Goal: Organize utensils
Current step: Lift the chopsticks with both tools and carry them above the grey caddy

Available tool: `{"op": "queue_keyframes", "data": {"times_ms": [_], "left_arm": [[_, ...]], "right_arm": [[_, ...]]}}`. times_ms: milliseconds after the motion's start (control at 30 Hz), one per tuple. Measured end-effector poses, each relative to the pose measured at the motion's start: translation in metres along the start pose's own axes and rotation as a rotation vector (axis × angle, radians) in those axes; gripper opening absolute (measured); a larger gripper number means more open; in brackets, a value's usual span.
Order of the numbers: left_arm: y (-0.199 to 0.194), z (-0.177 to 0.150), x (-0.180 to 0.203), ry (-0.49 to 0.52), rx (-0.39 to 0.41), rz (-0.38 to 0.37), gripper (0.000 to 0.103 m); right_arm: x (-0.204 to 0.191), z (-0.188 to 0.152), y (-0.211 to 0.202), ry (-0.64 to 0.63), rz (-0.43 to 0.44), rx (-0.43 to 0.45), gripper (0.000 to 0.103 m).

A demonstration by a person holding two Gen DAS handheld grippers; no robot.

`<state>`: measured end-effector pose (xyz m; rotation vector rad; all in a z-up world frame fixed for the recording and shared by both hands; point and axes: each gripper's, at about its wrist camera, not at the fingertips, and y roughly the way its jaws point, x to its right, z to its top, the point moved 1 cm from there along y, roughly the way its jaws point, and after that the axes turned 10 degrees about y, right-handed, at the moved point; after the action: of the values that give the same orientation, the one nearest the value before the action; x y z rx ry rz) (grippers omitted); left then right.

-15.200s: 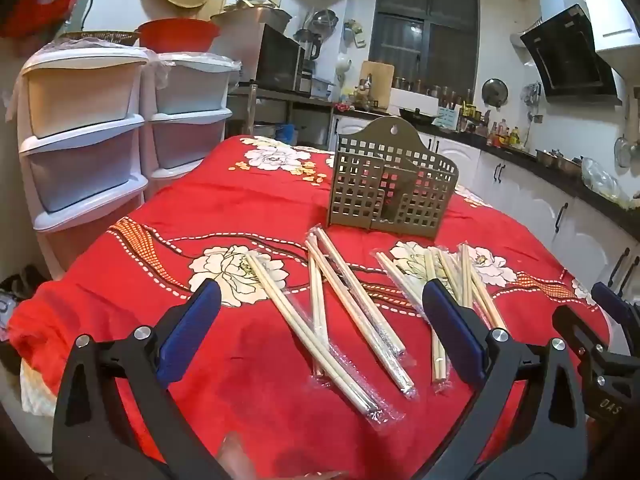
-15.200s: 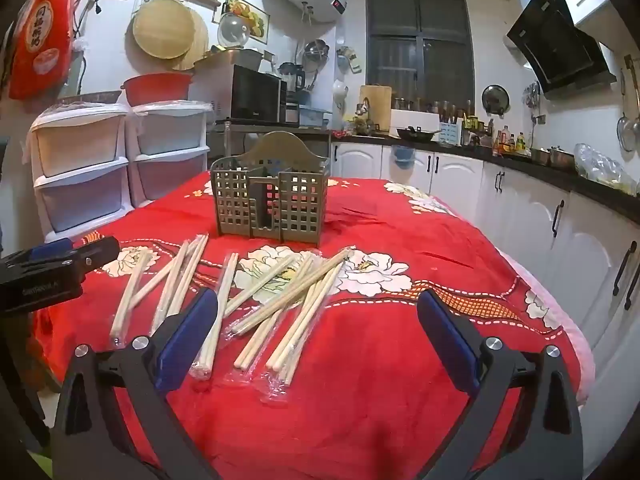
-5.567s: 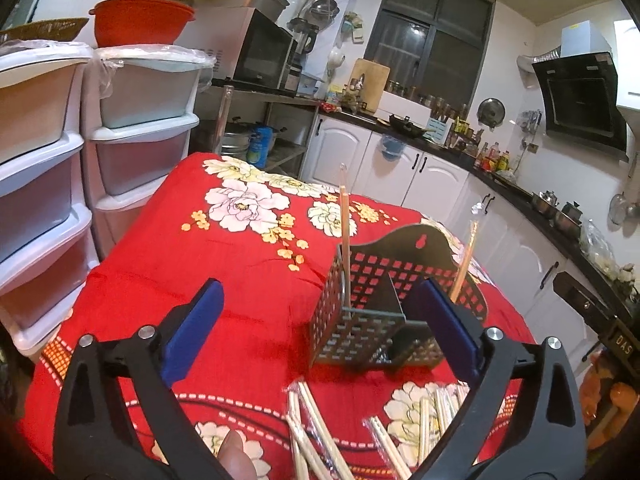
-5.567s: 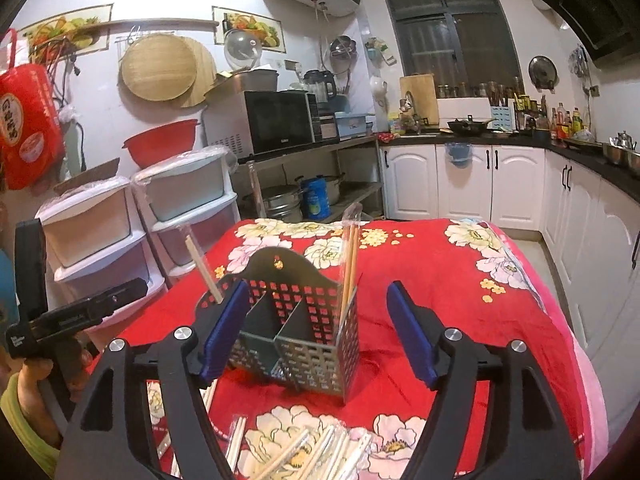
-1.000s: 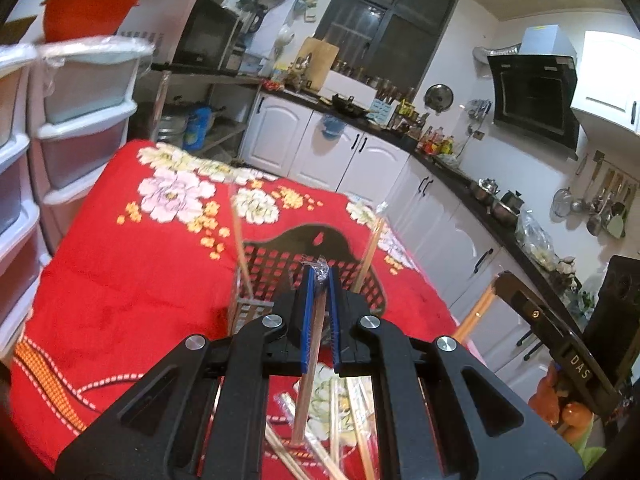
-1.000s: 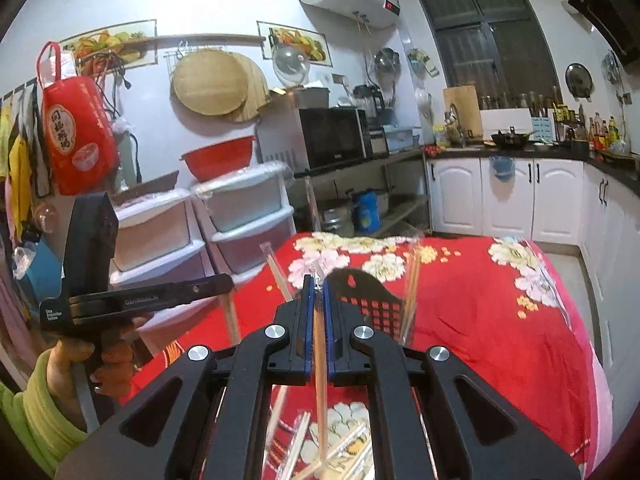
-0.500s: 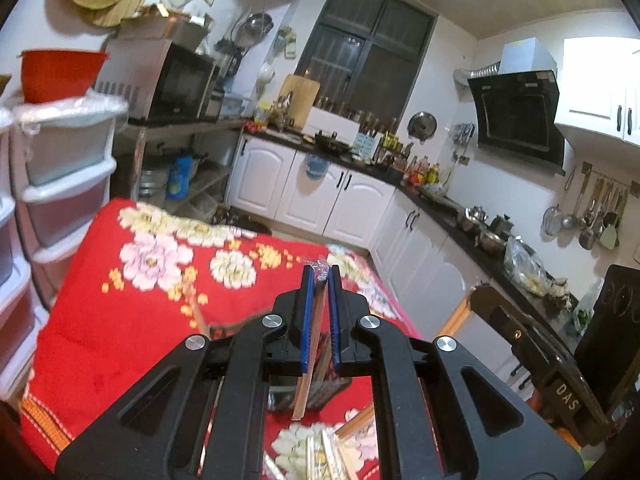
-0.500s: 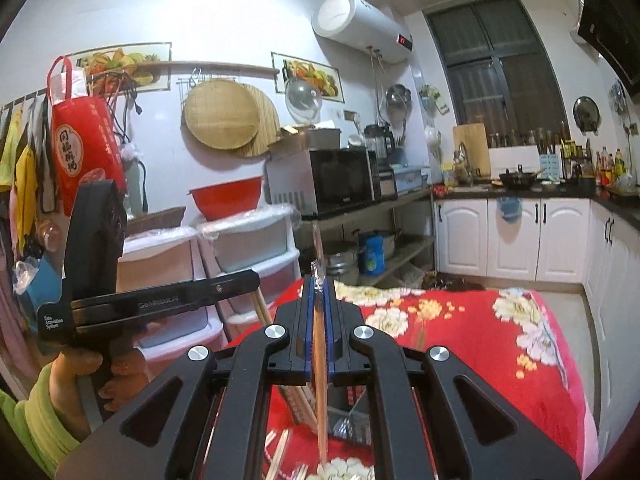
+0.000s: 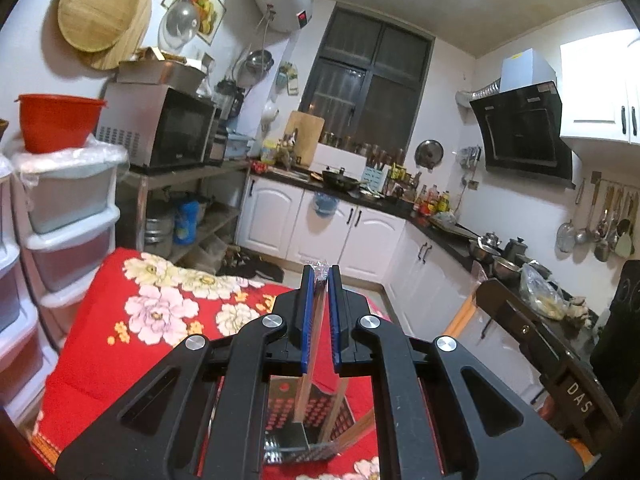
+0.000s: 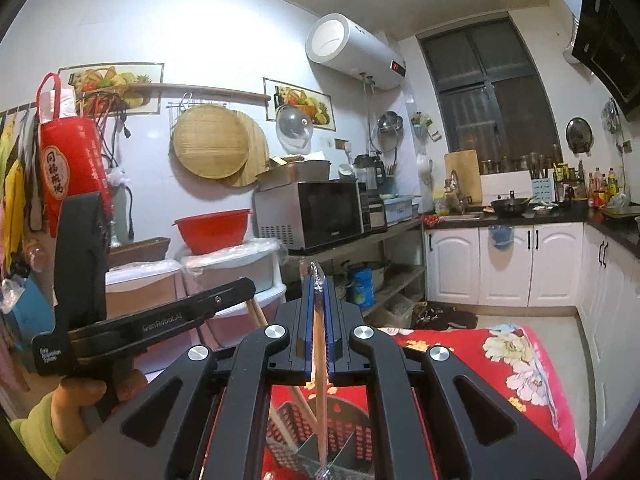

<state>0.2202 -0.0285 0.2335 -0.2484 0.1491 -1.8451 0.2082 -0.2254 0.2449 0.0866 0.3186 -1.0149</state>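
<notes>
Chopsticks are what I'm sorting here, and right now I've got one wrapped pair in each hand. My left tool point(image 9: 319, 312) is squeezed nearly closed on a wrapped pair point(image 9: 310, 364), crinkly plastic end poking out past the blue pads, the sticks hanging straight down toward the perforated utensil caddy point(image 9: 308, 420) sitting on the red flowered tablecloth point(image 9: 132, 320). Same deal on the other side: my right tool point(image 10: 319, 320) is clamped tight on its own wrapped pair point(image 10: 320, 392), and the lower end looks like it's right over or already dipping into the caddy next to the centre divider. I can't tell for sure if it's touching the bottom.

Progress-wise: from the right camera I can see at least one more stick point(image 10: 298, 396) leaning in the caddy already, and from the left camera another one point(image 9: 360, 424) slanting at the caddy's right side, so some of the job looks done. These two pairs are the step in hand; they're lined up but not dropped. I'd guess all that's needed is to lower a bit more and let go so they don't bounce out or tip the caddy over, since it looks light.

How many are left loose on the counter I honestly can't say. Both cameras point up at the kitchen and my own tools block most of the cloth below.
</notes>
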Motion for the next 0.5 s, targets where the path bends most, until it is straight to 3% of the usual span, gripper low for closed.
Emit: {"op": "queue_keyframes", "data": {"times_ms": [500], "left_arm": [[0.034, -0.044, -0.013, -0.028, -0.042, -0.013, 0.003]], "right_arm": [[0.033, -0.042, 0.042, 0.021, -0.089, -0.009, 0.005]]}}
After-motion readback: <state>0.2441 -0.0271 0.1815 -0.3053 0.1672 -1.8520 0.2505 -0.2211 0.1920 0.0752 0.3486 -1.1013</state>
